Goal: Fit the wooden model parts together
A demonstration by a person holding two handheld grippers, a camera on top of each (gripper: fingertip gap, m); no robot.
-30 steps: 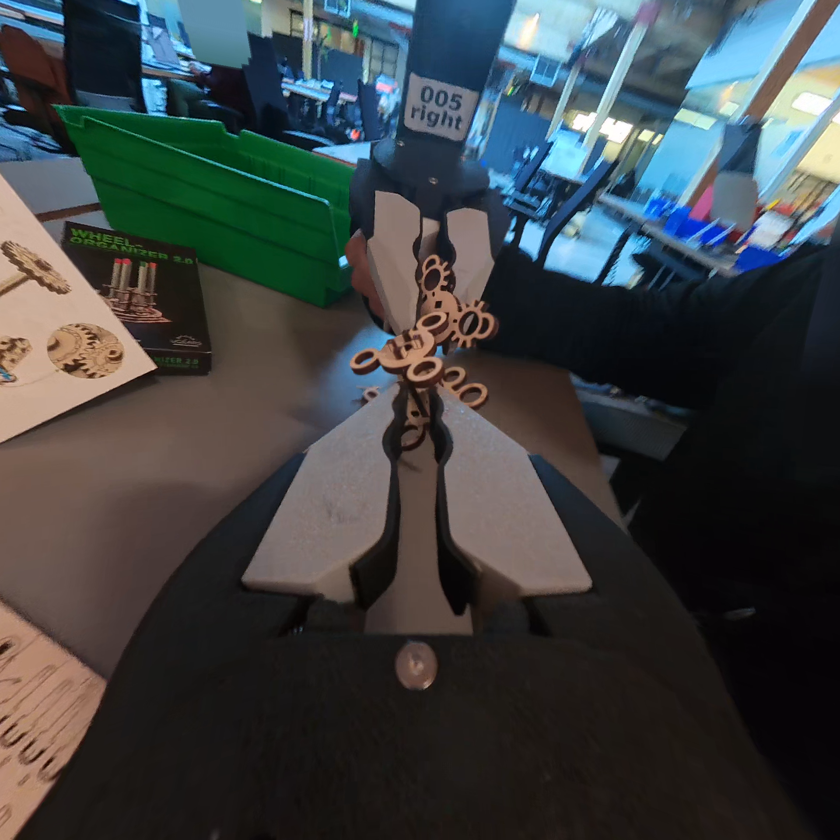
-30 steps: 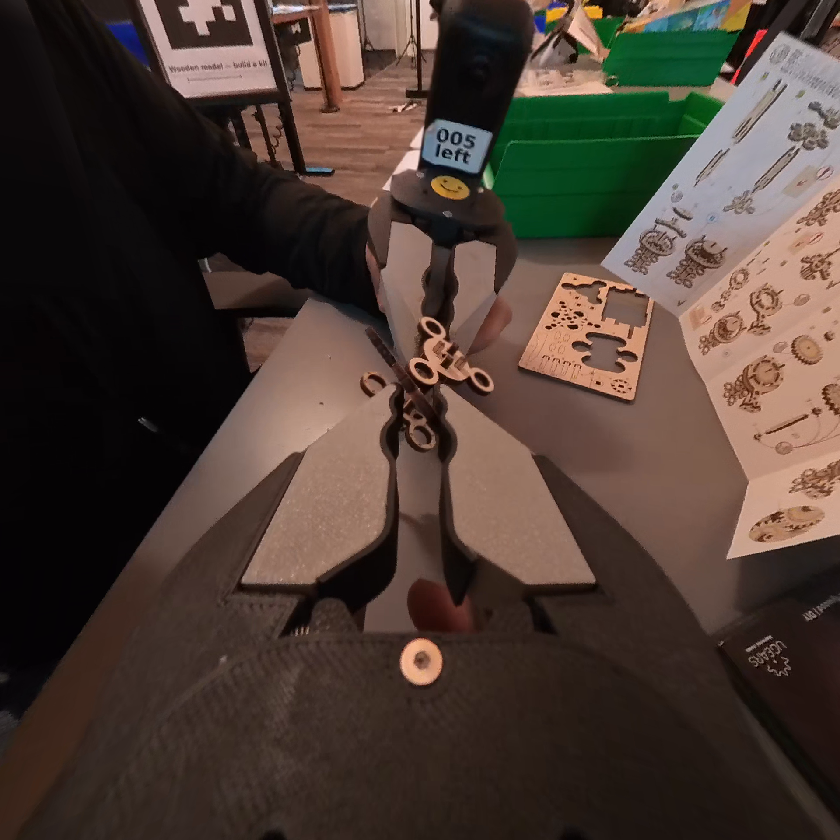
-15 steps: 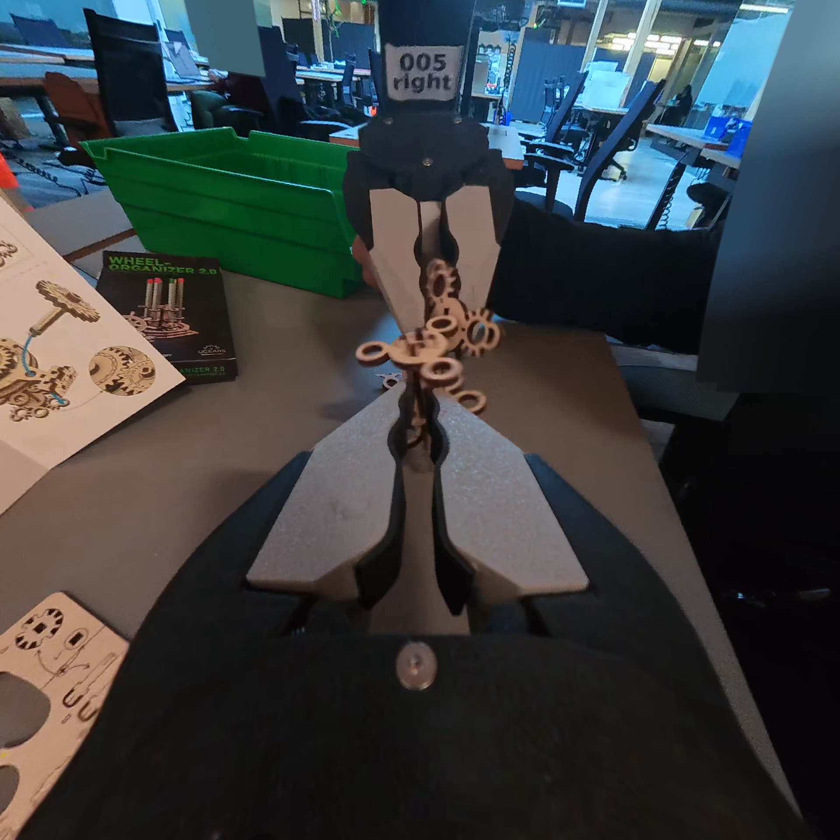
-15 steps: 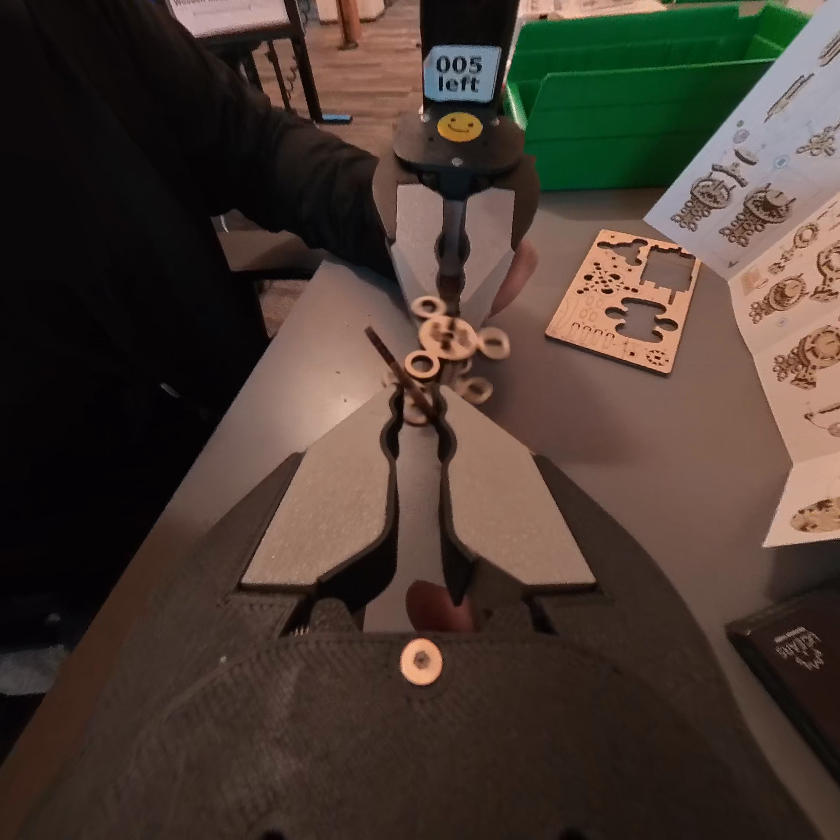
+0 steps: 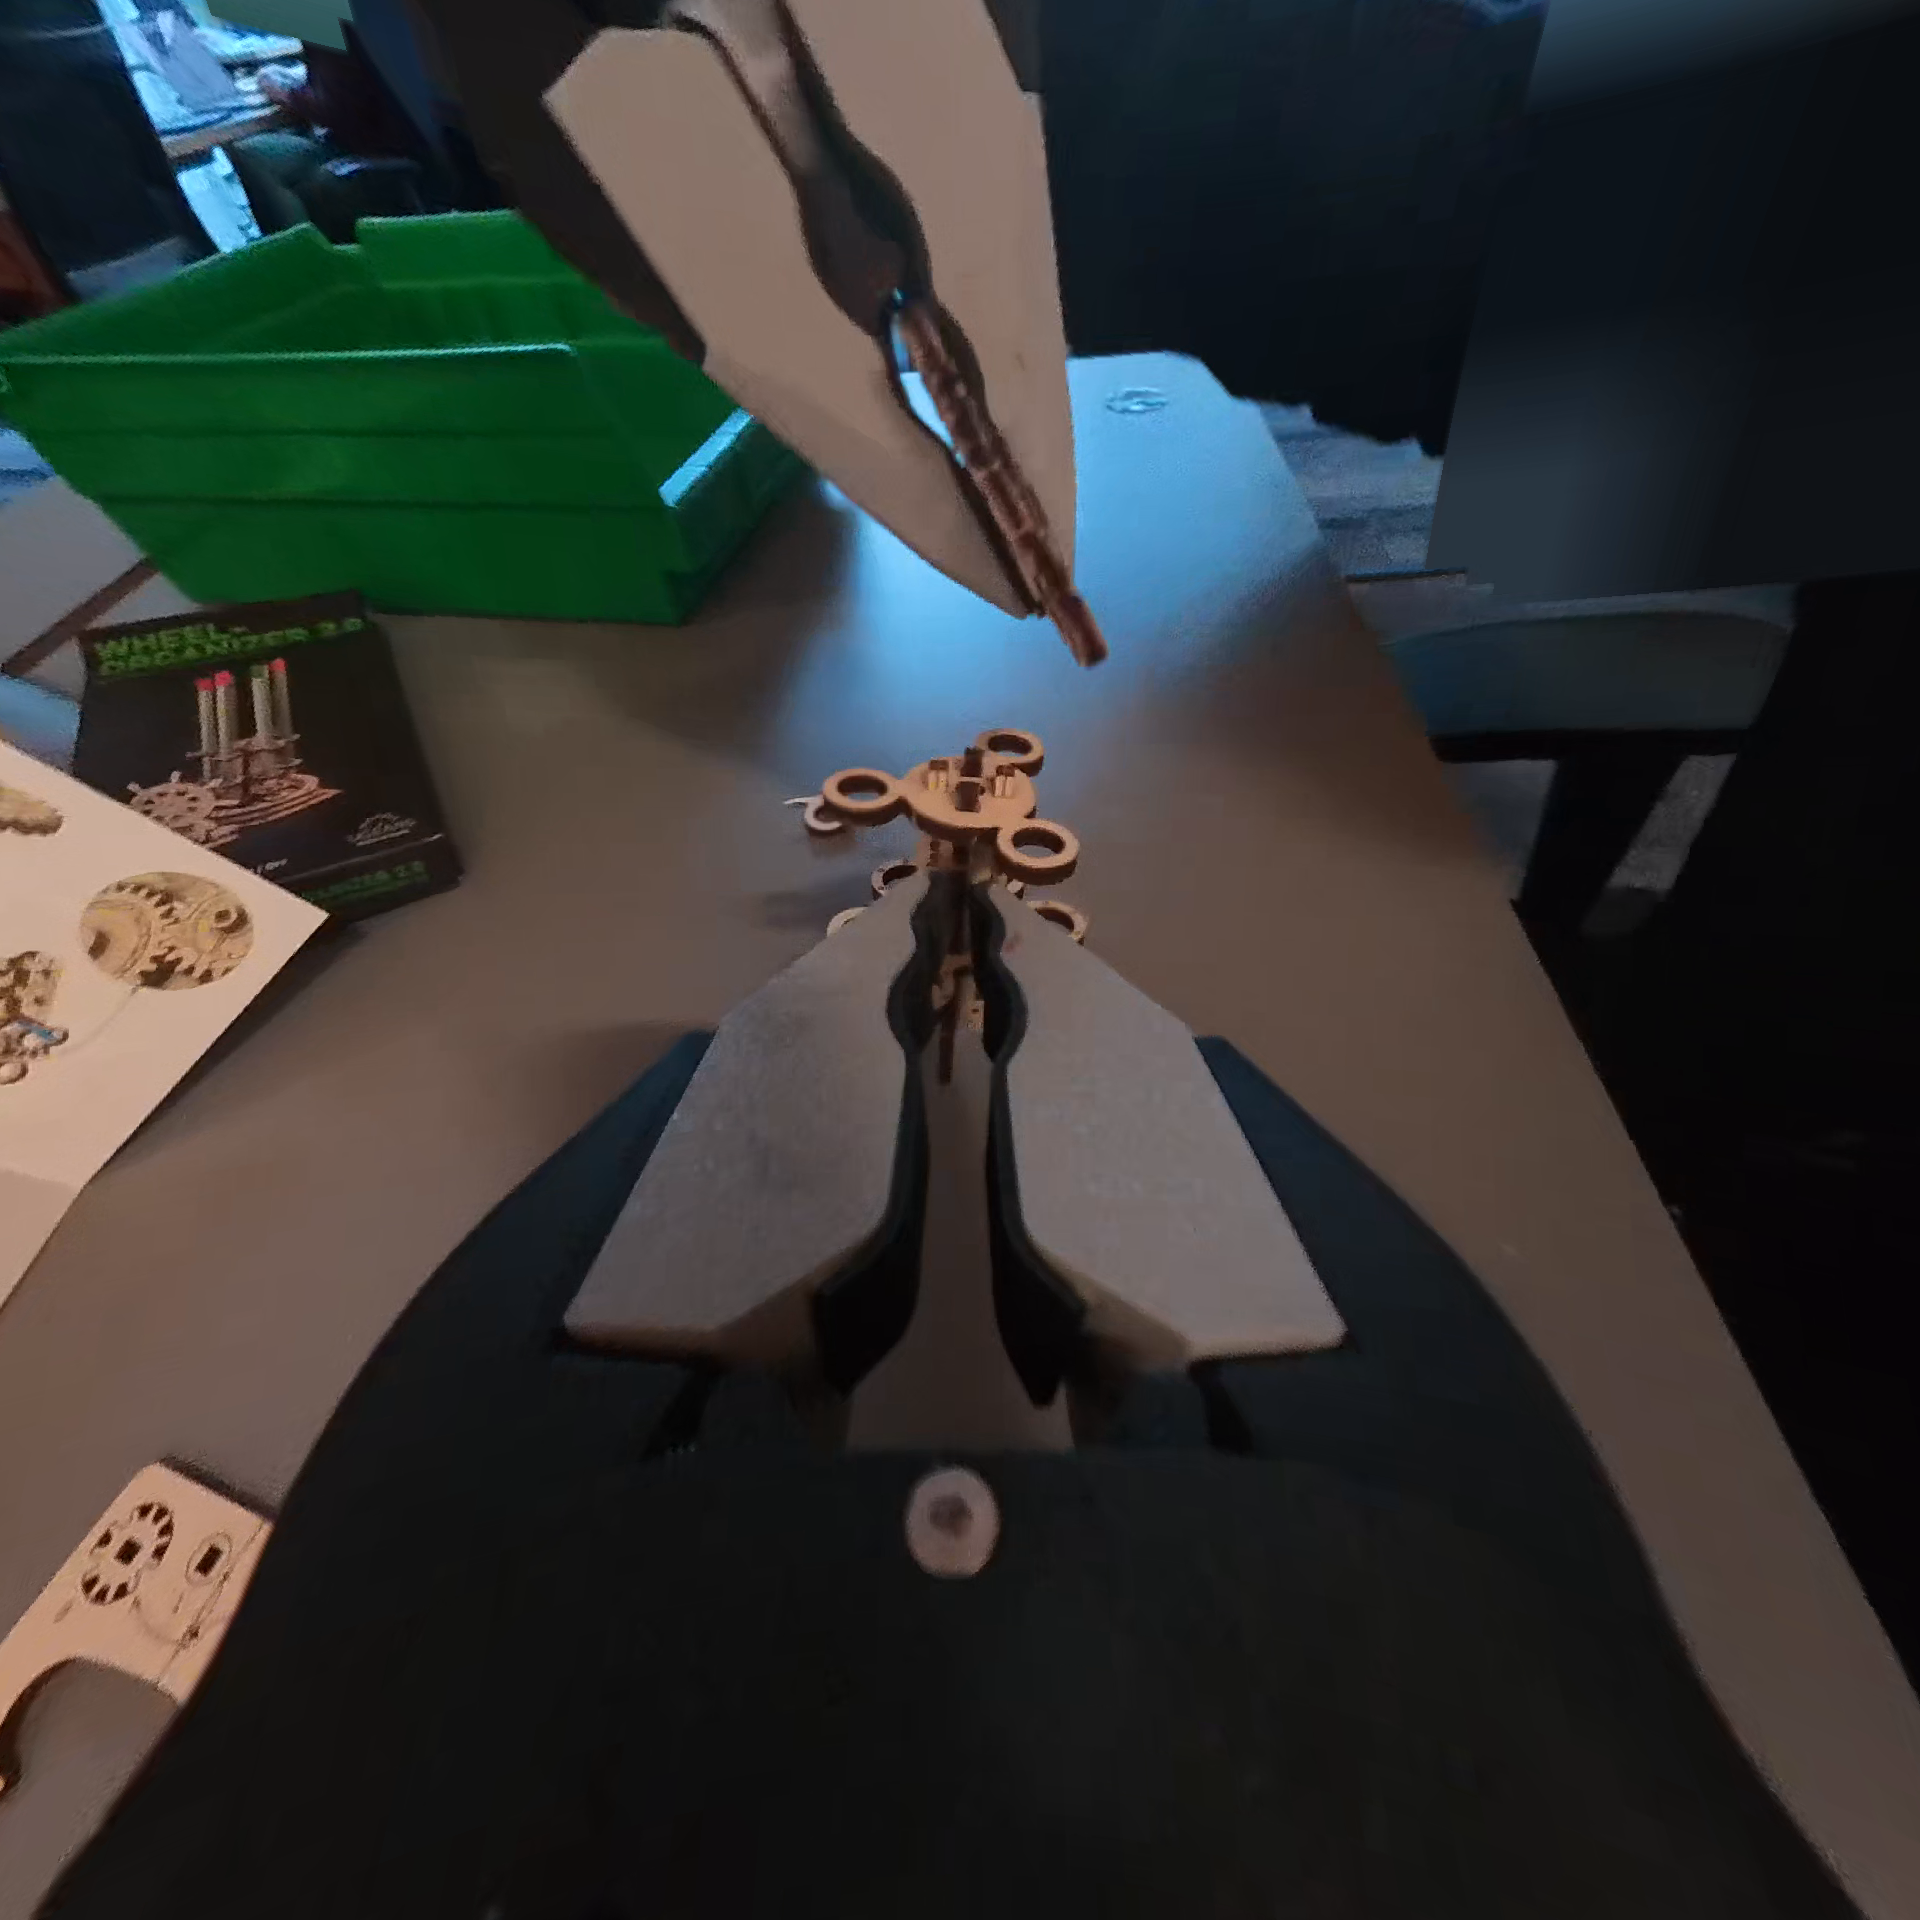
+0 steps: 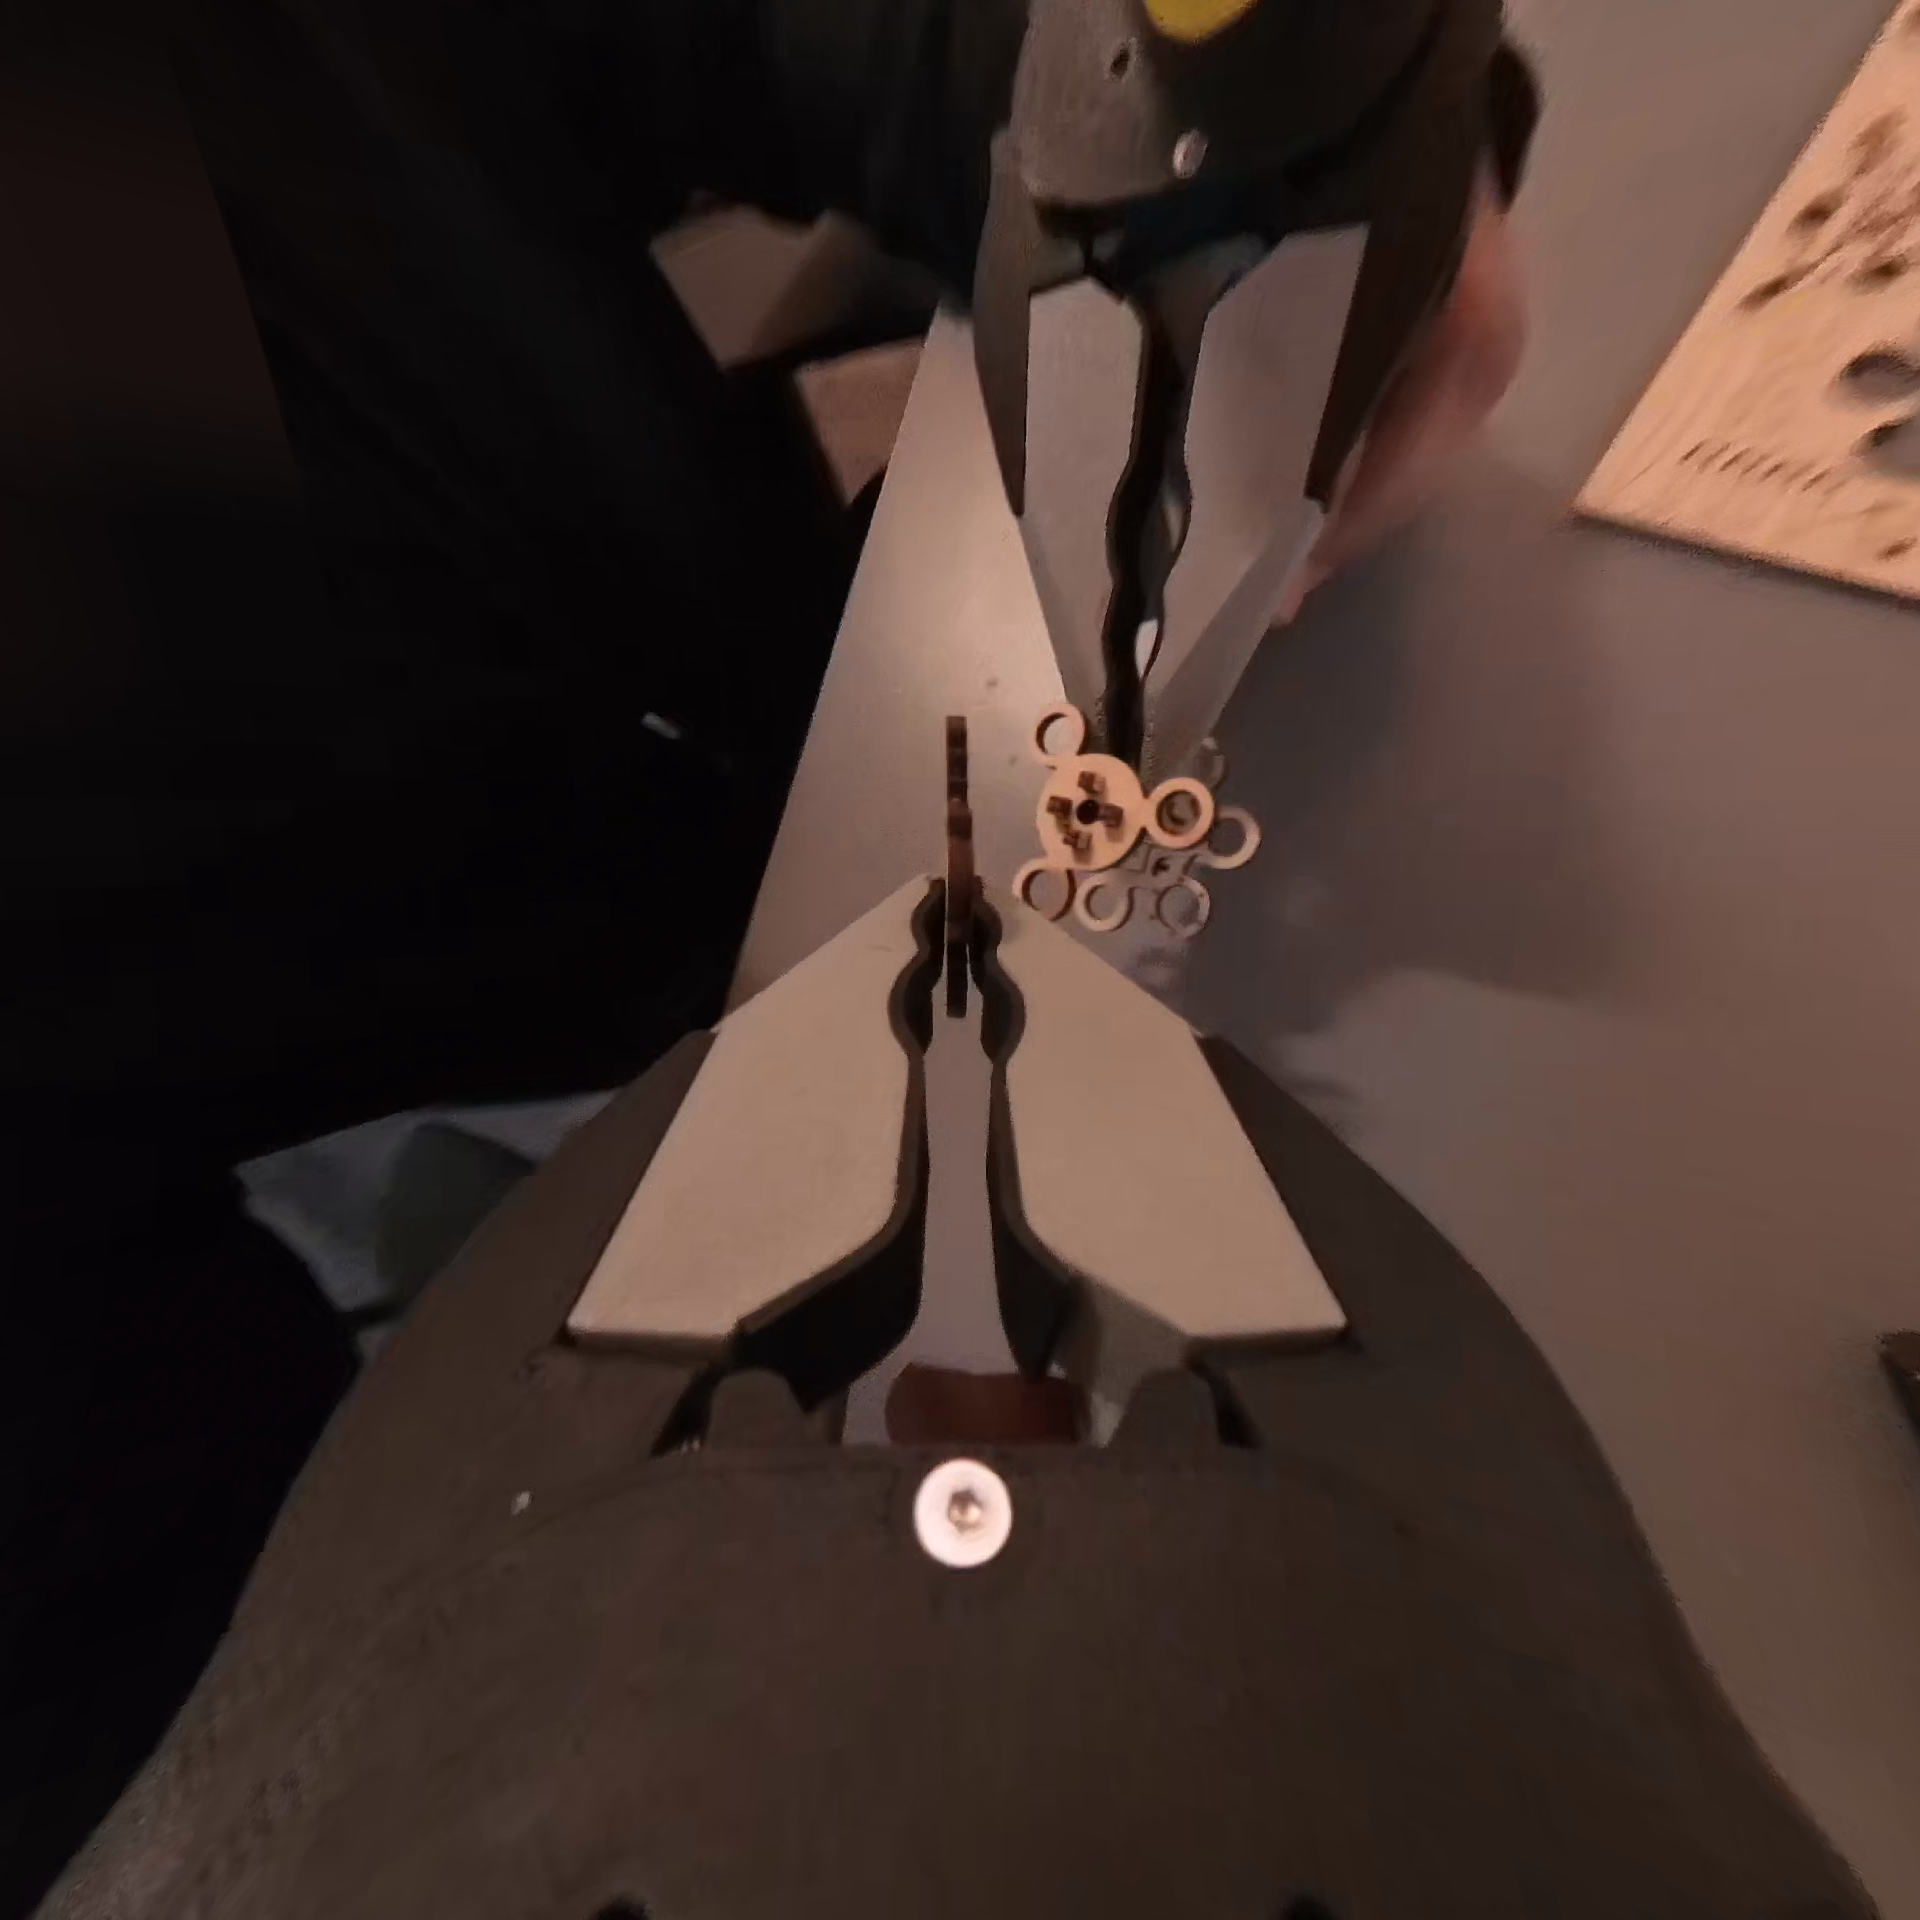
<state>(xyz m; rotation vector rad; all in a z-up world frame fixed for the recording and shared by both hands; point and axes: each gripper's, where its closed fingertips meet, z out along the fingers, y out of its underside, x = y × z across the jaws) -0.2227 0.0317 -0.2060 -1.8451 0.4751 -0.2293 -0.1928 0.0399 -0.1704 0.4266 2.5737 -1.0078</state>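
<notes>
My left gripper (image 5: 954, 914) is shut on a small wooden assembly (image 5: 951, 816) of stacked discs with ring-shaped lobes, held upright just above the grey table (image 5: 644, 1039). My right gripper (image 5: 1023, 592) comes down from the upper part of the left wrist view, shut on a flat wooden part (image 5: 987, 457) seen edge-on. That part's tip hangs a short way above the assembly, apart from it. In the right wrist view, my right gripper (image 6: 956, 914) holds the flat part (image 6: 958, 821) just left of the assembly (image 6: 1091, 831), which the left gripper (image 6: 1132, 727) holds from the far side.
A green bin (image 5: 364, 436) stands at the back left. A black box (image 5: 260, 748), an instruction sheet (image 5: 125, 987) and a punched wooden sheet (image 5: 125, 1590) lie on the left. The table's edge (image 5: 1455, 831) runs close on the right. Tip to tip, the grippers are about 5 cm apart.
The two wooden parts were close together or touching and are now apart. My right gripper has risen and tilted to point down at the assembly. The left gripper has lowered toward the table.
</notes>
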